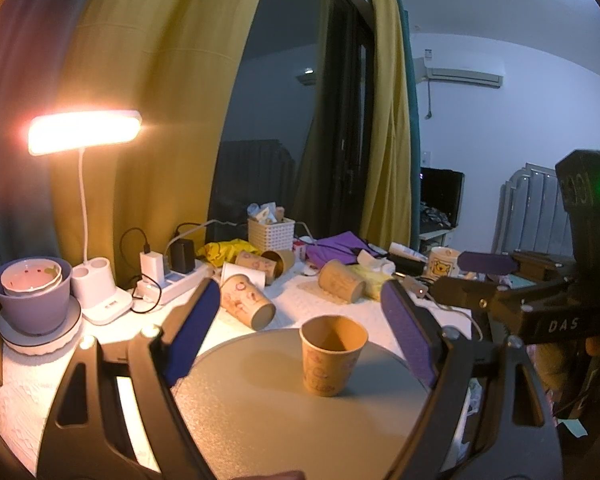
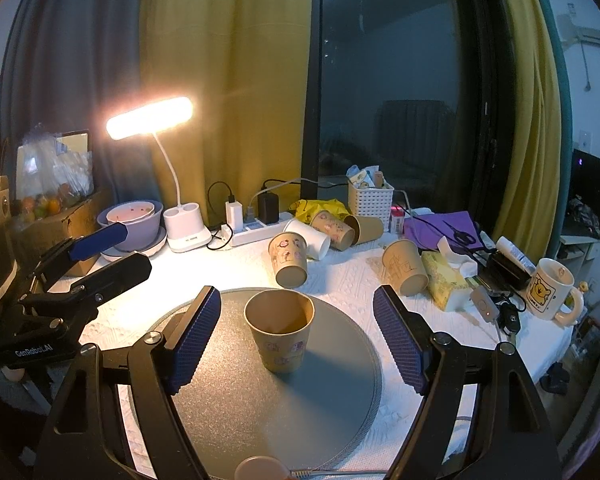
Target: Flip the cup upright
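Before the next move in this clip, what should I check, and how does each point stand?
1. Cup upright on the disc, mouth up: ok.
2. Left gripper open and off the cup: ok.
3. Right gripper open, fingers either side of the cup without touching: ok.
4. Cup inside the disc's rim, not overhanging: ok.
5. Other cups lying on their sides behind the disc, such as the near one: not ok.
6. Cup empty: cannot tell, its bottom is in shadow.
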Motion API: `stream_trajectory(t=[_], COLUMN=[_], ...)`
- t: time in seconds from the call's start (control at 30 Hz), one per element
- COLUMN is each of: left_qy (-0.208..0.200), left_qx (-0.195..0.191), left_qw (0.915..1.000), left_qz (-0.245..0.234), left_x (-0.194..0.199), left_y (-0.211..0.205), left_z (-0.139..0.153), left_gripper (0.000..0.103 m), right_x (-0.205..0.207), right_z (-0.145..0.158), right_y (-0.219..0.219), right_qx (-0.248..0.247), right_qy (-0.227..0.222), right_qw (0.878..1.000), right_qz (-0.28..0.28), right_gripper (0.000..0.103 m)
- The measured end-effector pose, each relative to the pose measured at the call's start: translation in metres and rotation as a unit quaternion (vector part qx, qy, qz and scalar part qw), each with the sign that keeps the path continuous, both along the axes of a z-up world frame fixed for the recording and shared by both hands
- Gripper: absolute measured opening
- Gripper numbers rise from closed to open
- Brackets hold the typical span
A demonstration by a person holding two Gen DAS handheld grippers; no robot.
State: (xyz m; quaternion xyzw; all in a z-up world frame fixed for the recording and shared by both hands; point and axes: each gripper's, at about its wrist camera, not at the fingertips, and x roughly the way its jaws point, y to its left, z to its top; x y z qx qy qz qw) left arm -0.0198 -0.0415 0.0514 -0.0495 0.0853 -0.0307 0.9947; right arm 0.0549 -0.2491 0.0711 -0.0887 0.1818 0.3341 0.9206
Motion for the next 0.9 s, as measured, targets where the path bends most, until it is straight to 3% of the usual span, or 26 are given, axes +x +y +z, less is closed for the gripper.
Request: stream_trajectory(t=[0.9], left_qy=[0.002], left_qx=[0.0], left_qw=[1.0], left_qz=[-0.001], left_x=[0.0], left_y=[-0.004], left_z=[-0.002], left_gripper=[0.084], right_x=[0.0], right_z=[-0.012], right_y=[0.001], right_qx=[-0.005], right_qy=[0.005], right_qw=[1.0], right_qz=[0.003], right_gripper=[0.081])
